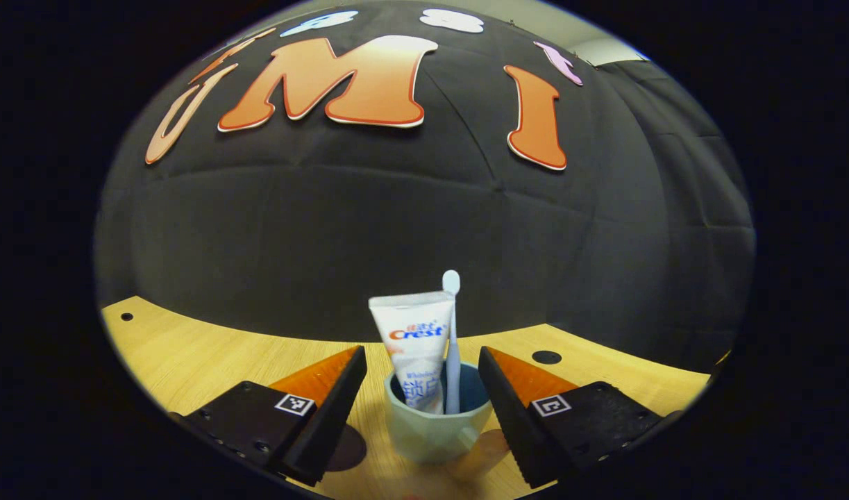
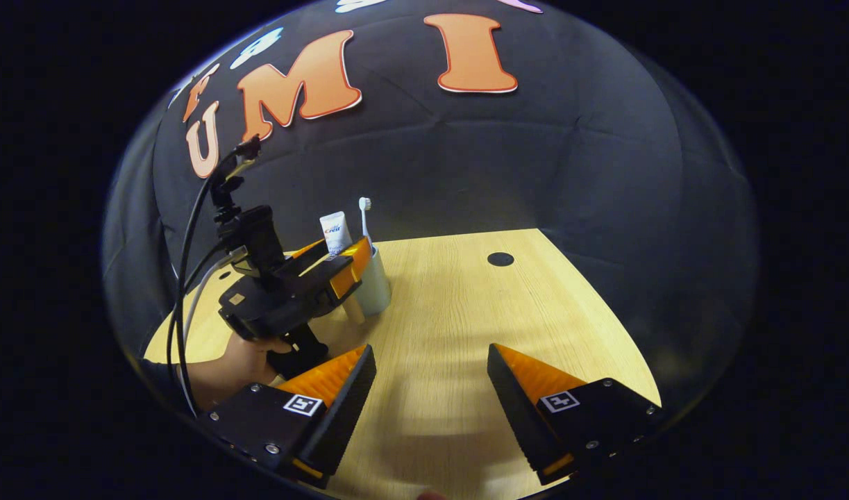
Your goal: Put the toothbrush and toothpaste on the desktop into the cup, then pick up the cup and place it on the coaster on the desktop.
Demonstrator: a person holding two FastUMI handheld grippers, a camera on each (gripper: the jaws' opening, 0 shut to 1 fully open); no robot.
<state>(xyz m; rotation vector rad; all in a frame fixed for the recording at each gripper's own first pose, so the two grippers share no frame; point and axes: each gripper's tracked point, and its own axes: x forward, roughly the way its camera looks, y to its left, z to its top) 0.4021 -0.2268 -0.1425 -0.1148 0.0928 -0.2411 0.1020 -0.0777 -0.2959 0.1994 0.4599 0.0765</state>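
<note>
The wooden surface [image 2: 466, 312] is spreading across the lower half of the right gripper view, its far edge meeting the black booth wall [image 2: 500, 160] and its right edge curving down toward the lower right of the frame. A wide stretch of bare wood is lying open between the cup and that right edge, broken by one dark round hole [image 2: 500, 259] near the far edge. In the left gripper view the surface [image 1: 188, 354] is running as a band along the bottom, with a small hole [image 1: 126, 317] at far left and a larger one [image 1: 546, 357] right of centre.

The left gripper [image 1: 421, 399] is sitting with its fingers spread apart, one on each side of the cup [image 1: 434, 423]; gaps are showing on both sides, so they are not clamping it. In the right gripper view that same gripper [image 2: 341, 267] is showing at centre left, held by a hand [image 2: 237, 361] at lower left, with cables looping up from it. The right gripper [image 2: 431, 378] is hovering with its fingers released and wide, bare wood between them.

The pale green cup [image 2: 375, 285] is standing upright, well back from the near edge. The toothpaste tube [image 1: 416, 347] is standing inside it, cap down, and the light blue toothbrush [image 1: 452, 347] is standing beside it, head up.
</note>
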